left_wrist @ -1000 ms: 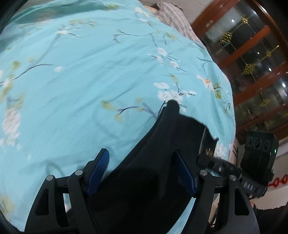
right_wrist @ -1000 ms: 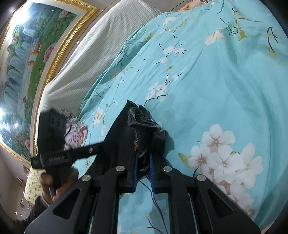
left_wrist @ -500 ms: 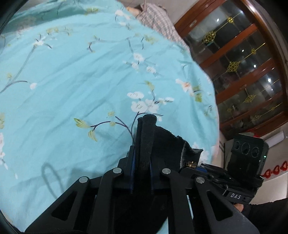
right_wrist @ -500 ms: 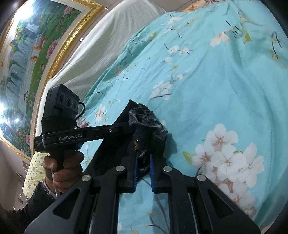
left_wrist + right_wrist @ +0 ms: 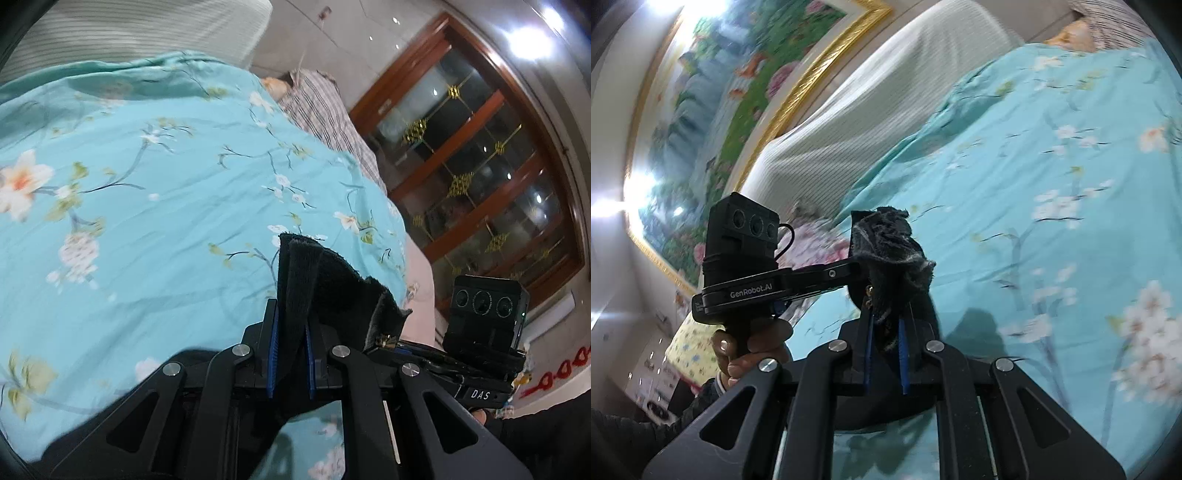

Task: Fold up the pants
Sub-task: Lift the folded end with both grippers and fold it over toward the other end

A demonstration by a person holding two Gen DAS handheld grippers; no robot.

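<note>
You've got both pinching the black pants: left hand-held gripper and right hand-held gripper side by side, fabric hanging below them over the bed, so fold forward.

Most of the pants hidden, bedspread smeared

We see only bunched black ends of the pants poking past the blue pads; the rest of the garment drops behind each gripper's black frame and off the bottom edge, so we cannot tell its shape or which part is pinched. In the right wrist view the flowers on the teal bedspread are streaked with blur, as is the framed painting. The hand gripping the other handle is partly covered, its sleeve cut off at the corner.
</note>
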